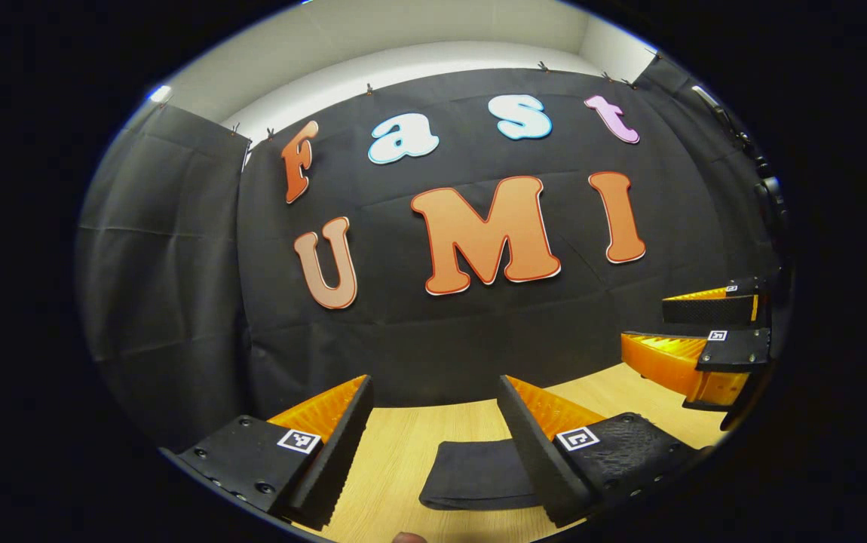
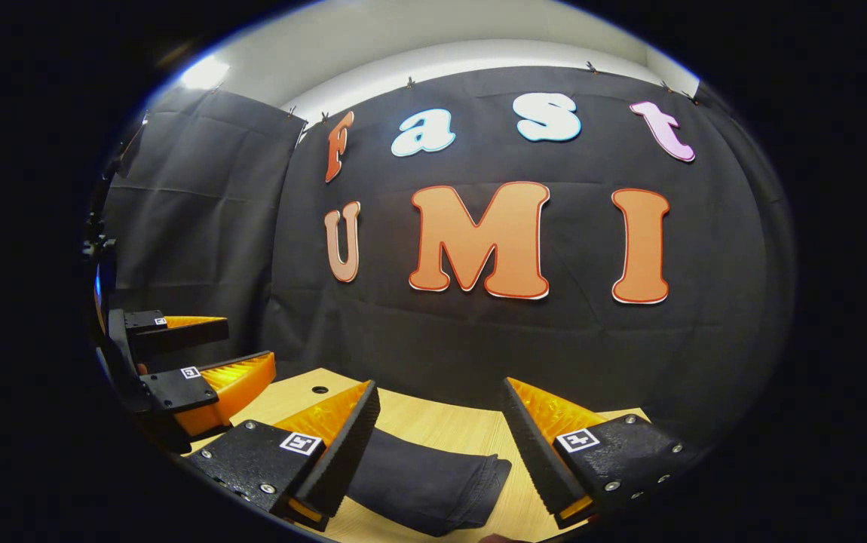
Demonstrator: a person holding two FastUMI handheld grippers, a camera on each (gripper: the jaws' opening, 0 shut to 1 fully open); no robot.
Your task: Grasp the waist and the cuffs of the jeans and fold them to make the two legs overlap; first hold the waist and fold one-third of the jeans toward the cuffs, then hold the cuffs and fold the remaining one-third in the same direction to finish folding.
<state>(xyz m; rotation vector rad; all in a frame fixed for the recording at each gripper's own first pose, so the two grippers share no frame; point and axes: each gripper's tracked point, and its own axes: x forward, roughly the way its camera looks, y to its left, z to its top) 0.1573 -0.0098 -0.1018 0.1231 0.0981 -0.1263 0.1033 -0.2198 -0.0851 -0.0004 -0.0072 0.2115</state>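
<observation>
- Both grippers ride above the table (image 2: 433,426), fingers spread wide, nothing between them.
- The left gripper (image 1: 433,422) hangs over the near part of the jeans (image 1: 479,475); the dark cloth lies flat on the wood just past its fingertips.
- The right gripper (image 2: 441,426) looks down at the jeans (image 2: 426,483) too: a compact dark bundle with a rounded edge and what look like stacked layers at its right end.
- My read: that short, layered bundle fits jeans already folded, hands lifted clear. It would equally fit a part-folded stage with the rest hidden below the frame. I cannot settle which.
- So I call no next move; any further grasp would need an edge I cannot pick out here.
- The right gripper view gives the layered end and a small round hole (image 2: 320,390) in the tabletop, with the left gripper off to its left, open.
- The left gripper view gives the right gripper (image 1: 705,332) at its right edge, open, and a plainer, flatter face of the cloth.
</observation>
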